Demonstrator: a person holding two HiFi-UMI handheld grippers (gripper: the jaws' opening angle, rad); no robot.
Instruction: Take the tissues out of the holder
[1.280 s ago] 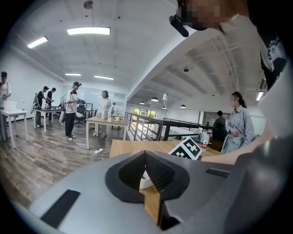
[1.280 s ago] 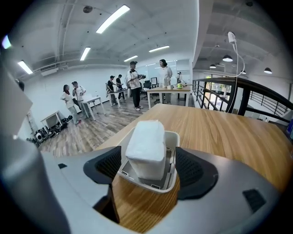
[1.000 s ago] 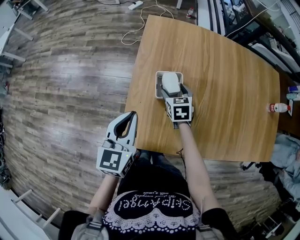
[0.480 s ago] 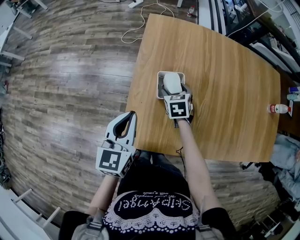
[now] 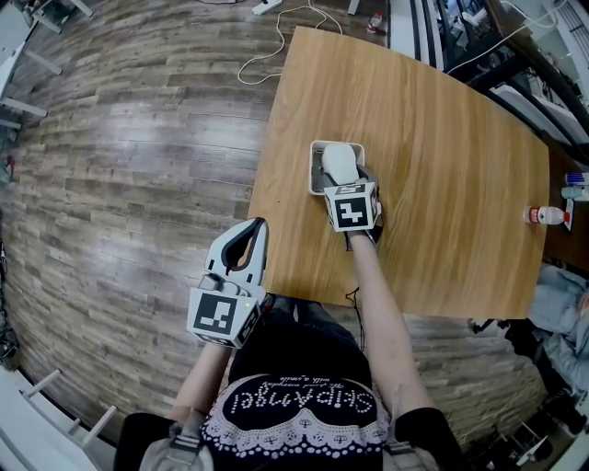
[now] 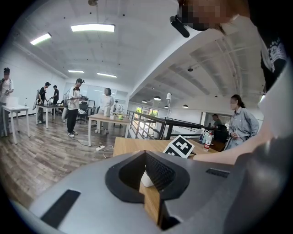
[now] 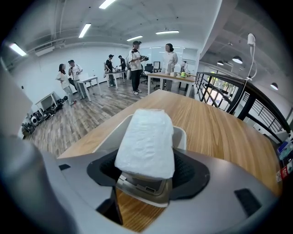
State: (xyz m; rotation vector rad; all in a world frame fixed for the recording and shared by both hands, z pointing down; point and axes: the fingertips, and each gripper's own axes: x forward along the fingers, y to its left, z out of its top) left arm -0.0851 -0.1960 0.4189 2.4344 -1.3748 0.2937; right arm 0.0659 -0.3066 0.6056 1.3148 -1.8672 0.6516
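Note:
A white tissue pack (image 5: 338, 164) stands in a pale open-topped holder (image 5: 316, 175) on the wooden table (image 5: 442, 129). My right gripper (image 5: 345, 179) reaches over the holder's near end, one jaw on each side. In the right gripper view the tissue pack (image 7: 146, 135) rises out of the holder (image 7: 183, 136) between the pads of the right gripper (image 7: 149, 167). Its jaws are closing, with the pads close to the pack's sides. My left gripper (image 5: 261, 225) hangs off the table's near left edge, shut and empty. Its closed tips show in the left gripper (image 6: 145, 153) view.
A small bottle (image 5: 545, 212) lies near the table's right edge. A power strip with its white cable (image 5: 267, 11) lies on the floor beyond the far corner. Several people stand by desks (image 7: 137, 59) in the background.
My right gripper has slid a little further forward over the holder, around the tissue pack. The left gripper has stayed where it was.

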